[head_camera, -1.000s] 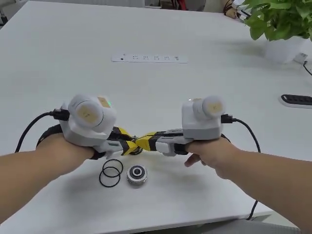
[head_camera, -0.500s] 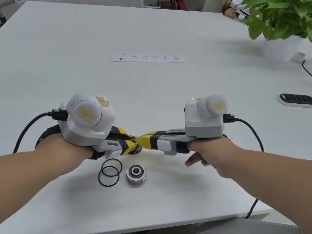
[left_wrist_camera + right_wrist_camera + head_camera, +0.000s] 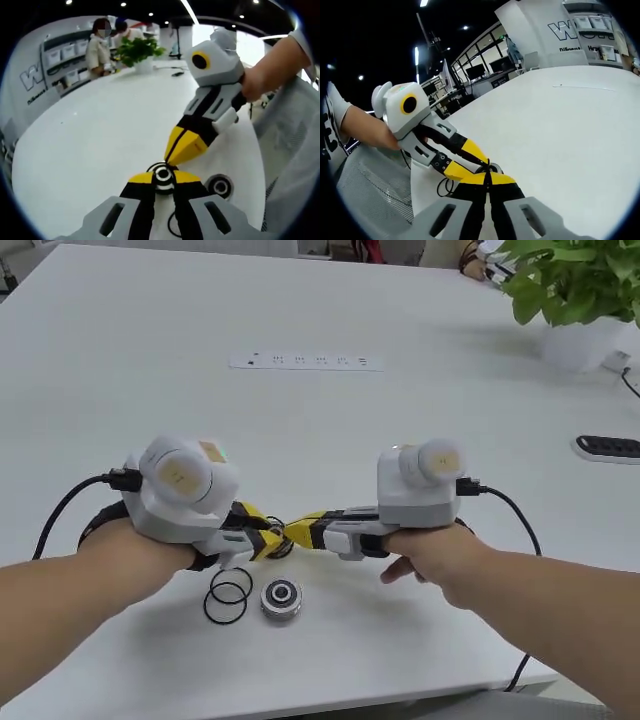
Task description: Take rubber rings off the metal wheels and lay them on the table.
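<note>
My left gripper (image 3: pixel 268 539) is shut on a small metal wheel (image 3: pixel 163 175), which sits upright between its yellow tips (image 3: pixel 163 179). My right gripper (image 3: pixel 297 533) comes in from the right, tip to tip with the left. Its jaws are shut (image 3: pixel 489 176) on the black rubber ring at the wheel's rim (image 3: pixel 487 168). The right gripper also shows in the left gripper view (image 3: pixel 172 157), and the left gripper in the right gripper view (image 3: pixel 479 161). Just below the grippers, two black rubber rings (image 3: pixel 228 596) lie overlapping on the table. A second metal wheel (image 3: pixel 281 597) lies flat beside them.
A white power strip (image 3: pixel 305 361) lies mid-table, far ahead. A potted plant (image 3: pixel 575 285) stands at the back right, with a black power strip (image 3: pixel 608 446) near the right edge. Black cables (image 3: pixel 60 505) trail from both grippers. The table's front edge (image 3: pixel 330 695) is close.
</note>
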The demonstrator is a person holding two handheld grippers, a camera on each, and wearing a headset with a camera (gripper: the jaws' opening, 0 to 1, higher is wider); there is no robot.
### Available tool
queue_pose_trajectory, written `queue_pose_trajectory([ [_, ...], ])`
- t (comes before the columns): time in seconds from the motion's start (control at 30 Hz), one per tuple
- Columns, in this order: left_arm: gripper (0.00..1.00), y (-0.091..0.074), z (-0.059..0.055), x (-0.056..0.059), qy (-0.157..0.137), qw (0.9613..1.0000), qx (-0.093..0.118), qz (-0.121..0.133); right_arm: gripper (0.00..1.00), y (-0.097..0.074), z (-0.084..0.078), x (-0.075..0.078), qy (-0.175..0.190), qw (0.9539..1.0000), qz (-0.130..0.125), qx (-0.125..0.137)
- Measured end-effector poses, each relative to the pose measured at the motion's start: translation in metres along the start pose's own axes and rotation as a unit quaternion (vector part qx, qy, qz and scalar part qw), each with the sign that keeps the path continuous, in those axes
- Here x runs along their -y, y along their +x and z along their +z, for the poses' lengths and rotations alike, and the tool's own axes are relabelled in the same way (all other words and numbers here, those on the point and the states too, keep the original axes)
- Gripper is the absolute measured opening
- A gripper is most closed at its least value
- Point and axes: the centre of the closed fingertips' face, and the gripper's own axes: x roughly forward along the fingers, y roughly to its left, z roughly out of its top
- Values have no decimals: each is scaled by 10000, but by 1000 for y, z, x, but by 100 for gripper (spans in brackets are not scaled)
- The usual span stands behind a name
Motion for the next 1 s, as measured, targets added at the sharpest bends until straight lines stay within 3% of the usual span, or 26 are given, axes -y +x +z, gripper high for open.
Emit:
queue_pose_trajectory([
  [0.2,17,-7,0,3,26,9999,66,-100,0,0,1,0,11,10000,4,17],
  [0.57,23,-25,12,8,37,9989,434,-194,0,-3,5,-3,41,10000,11,83],
  [1.0,42,-48,11,9,35,9975,633,-307,0,-5,10,-10,77,9998,82,146],
])
